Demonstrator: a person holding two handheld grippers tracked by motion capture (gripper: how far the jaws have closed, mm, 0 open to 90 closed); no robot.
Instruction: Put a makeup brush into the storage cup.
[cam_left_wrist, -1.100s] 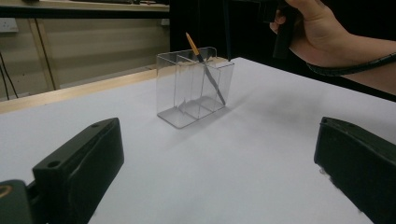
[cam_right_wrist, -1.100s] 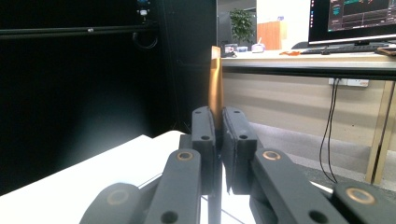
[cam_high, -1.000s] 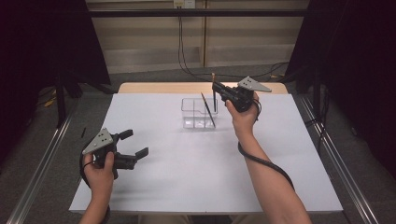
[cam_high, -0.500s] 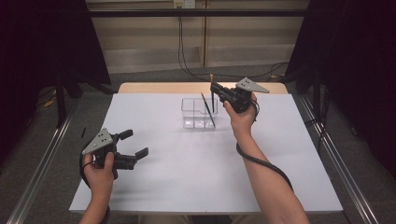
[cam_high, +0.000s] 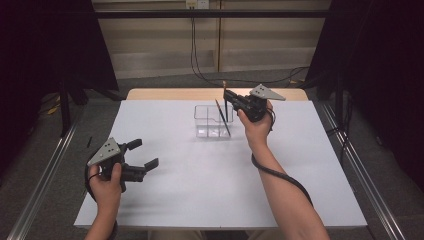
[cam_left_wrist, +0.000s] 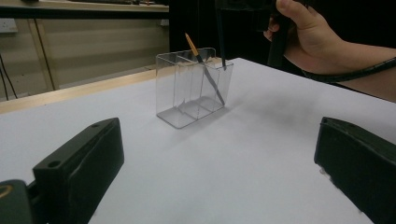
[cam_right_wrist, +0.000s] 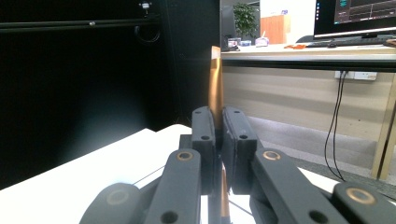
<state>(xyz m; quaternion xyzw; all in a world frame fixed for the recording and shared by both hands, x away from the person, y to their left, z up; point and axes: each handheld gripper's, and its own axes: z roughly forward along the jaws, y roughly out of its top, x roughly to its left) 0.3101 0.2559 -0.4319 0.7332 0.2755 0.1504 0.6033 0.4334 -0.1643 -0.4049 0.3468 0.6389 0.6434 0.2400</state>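
A clear compartmented organizer (cam_high: 204, 126) (cam_left_wrist: 187, 100) stands on the far middle of the white table (cam_high: 210, 185). One thin brush with an orange end (cam_high: 222, 117) (cam_left_wrist: 205, 70) leans inside it. My right gripper (cam_high: 227, 95) (cam_right_wrist: 218, 135) is just above the organizer's right end, shut on a second brush (cam_high: 225, 102) (cam_right_wrist: 215, 84) held upright, its dark lower end (cam_left_wrist: 220, 37) hanging down to the rightmost compartment's top edge. My left gripper (cam_high: 145, 153) (cam_left_wrist: 215, 158) rests low at the near left, open, with nothing between its jaws.
A wooden strip (cam_high: 165, 94) runs along the table's far edge. Metal rails (cam_high: 45, 170) flank the table on both sides. The right forearm and its cable (cam_high: 280, 175) lie across the right half of the table.
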